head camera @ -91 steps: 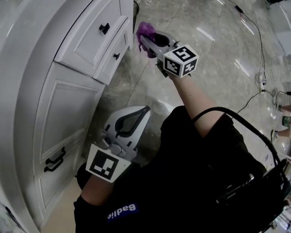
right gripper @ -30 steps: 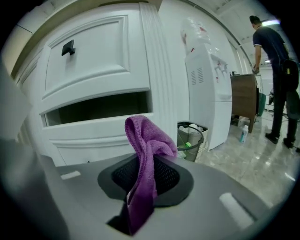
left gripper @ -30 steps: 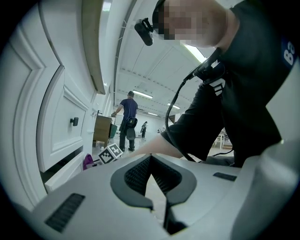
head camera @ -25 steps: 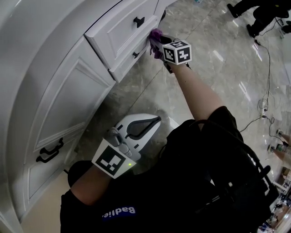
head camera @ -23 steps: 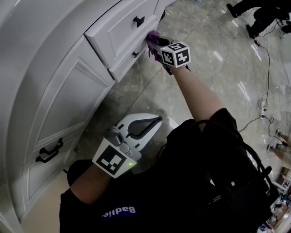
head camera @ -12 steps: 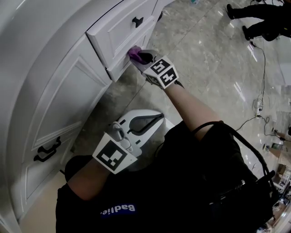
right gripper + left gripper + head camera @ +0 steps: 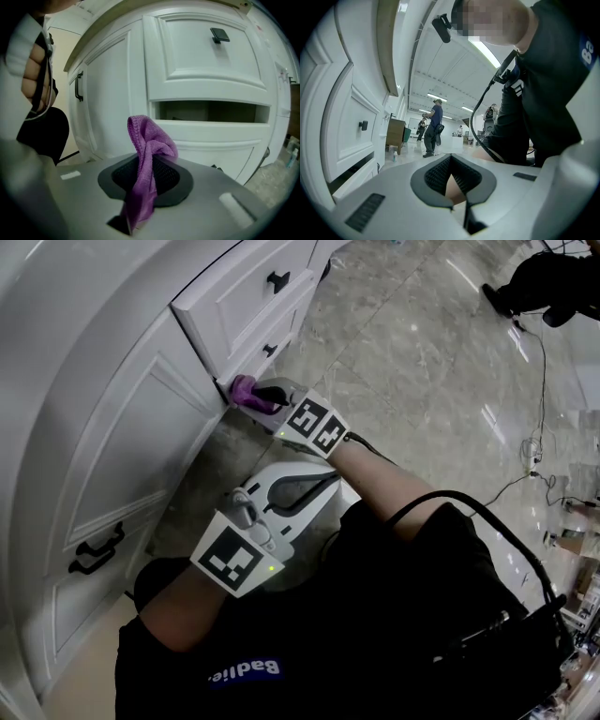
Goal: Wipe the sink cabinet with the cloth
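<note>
R hand-held gripper (image 7: 265,399) clenched on purple cloth (image 7: 244,390), cloth at lower drawer (image 7: 251,357) edge of white sink cabinet (image 7: 122,418), prob touching, L hand-held gripper (image 7: 314,479) closed, nothing in it, near torso (image 7: 403,615)

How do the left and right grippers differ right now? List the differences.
Right gripper has its jaws shut on the purple cloth; left gripper has its jaws shut on nothing. Right gripper is at the cabinet; left gripper sits back by the person's body. Both carry marker cubes.
</note>
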The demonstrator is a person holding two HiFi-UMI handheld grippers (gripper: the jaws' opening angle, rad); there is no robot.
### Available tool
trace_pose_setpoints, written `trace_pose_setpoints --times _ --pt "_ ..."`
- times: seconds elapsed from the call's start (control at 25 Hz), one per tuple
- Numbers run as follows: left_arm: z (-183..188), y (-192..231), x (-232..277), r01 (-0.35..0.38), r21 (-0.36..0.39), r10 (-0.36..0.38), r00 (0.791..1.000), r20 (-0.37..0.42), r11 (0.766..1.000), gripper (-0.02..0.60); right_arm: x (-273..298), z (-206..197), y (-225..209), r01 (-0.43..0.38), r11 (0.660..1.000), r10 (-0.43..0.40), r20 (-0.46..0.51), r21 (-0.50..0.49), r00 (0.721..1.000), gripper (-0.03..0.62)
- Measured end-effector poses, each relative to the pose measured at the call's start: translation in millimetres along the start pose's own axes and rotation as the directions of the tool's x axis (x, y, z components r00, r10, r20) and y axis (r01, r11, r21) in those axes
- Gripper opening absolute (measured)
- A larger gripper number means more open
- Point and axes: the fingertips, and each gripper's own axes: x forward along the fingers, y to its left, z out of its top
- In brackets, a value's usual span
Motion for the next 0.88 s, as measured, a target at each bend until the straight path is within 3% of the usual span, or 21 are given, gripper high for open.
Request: trace_pose_setpoints --times 0.16,0.32,0.64,0.76,0.88 --pt "0 0 -1 0.002 0.004 -0.002 1.0 -0.003 1.0 0.005 -20 -17 -17 0.011 1.0 -0.011 -0.014 0.01 1.0 0.072" --pt "-4 1 -4 -0.005 -0.005 0.005 1.0 -0.02 1.0 0.005 -52 -44 -80 0.141 0.984 -0.139 -0.034 0.106 0.99 0.072" --pt "-22 2 -9 -0.038 -0.039 0.035 0.997 -0.068 0.999 0.005 -75 -78 -212 0.402 0.888 -0.396 -0.076 0.224 0.915 0.072" --pt "-25 3 -13 -0.06 -0.046 0.057 0.995 -0.077 0.997 0.005 -64 -82 -241 0.44 0.872 -0.429 -0.097 0.215 0.898 0.072" --pt "-32 5 -16 -0.083 -0.06 0.077 0.993 -0.085 0.995 0.005 -44 -92 -245 0.427 0.884 -0.405 -0.144 0.189 0.903 0.072"
